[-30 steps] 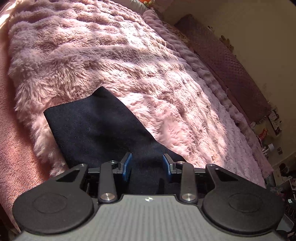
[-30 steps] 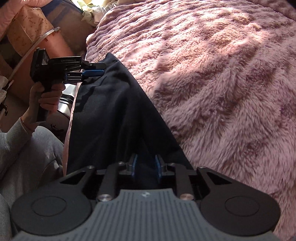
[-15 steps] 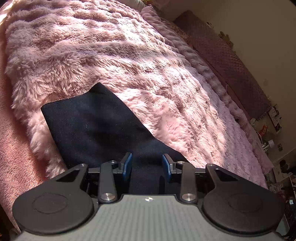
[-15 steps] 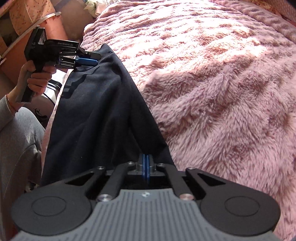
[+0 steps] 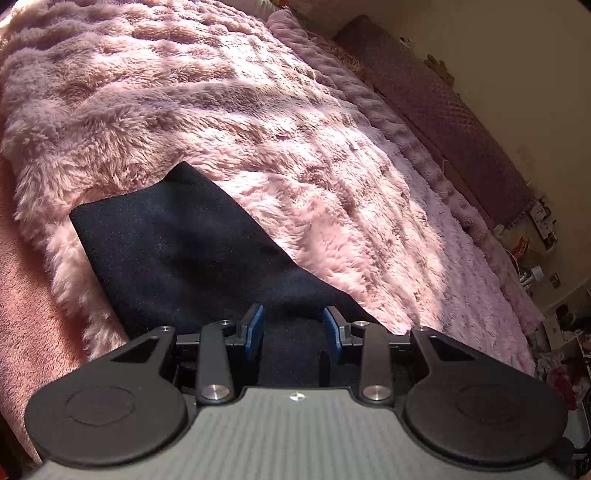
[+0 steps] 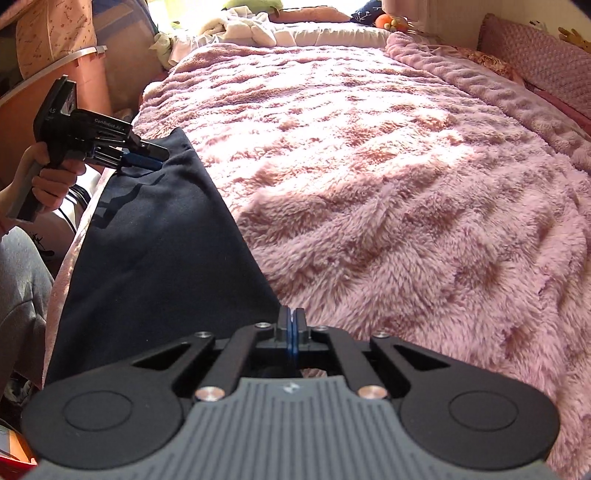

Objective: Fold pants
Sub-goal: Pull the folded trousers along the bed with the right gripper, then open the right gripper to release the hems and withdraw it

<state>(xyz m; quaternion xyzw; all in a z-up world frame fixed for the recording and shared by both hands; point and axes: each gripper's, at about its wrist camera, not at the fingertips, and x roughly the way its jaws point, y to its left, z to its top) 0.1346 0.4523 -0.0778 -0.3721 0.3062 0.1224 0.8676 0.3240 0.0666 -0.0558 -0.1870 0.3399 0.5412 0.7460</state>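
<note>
Black pants [image 5: 177,251] lie along the near edge of a fluffy pink blanket [image 5: 295,140] on a bed; they also show in the right wrist view [image 6: 155,251]. My left gripper [image 5: 293,325] is open, its blue pads on either side of the dark cloth at one end. In the right wrist view the left gripper [image 6: 147,157] sits at the far end of the pants. My right gripper [image 6: 291,325] is shut, its blue pads pressed together at the near end of the pants; the pinched cloth is hidden below the pads.
A padded mauve headboard [image 5: 461,122] runs along the far side of the bed. Pillows and clutter [image 6: 258,29] lie at the bed's far end. The person's grey-clad leg [image 6: 22,288] and hand [image 6: 51,184] are at the left.
My right gripper closed from open to shut at the near end of the pants and lifted a little. My left gripper stayed open at the other end.
</note>
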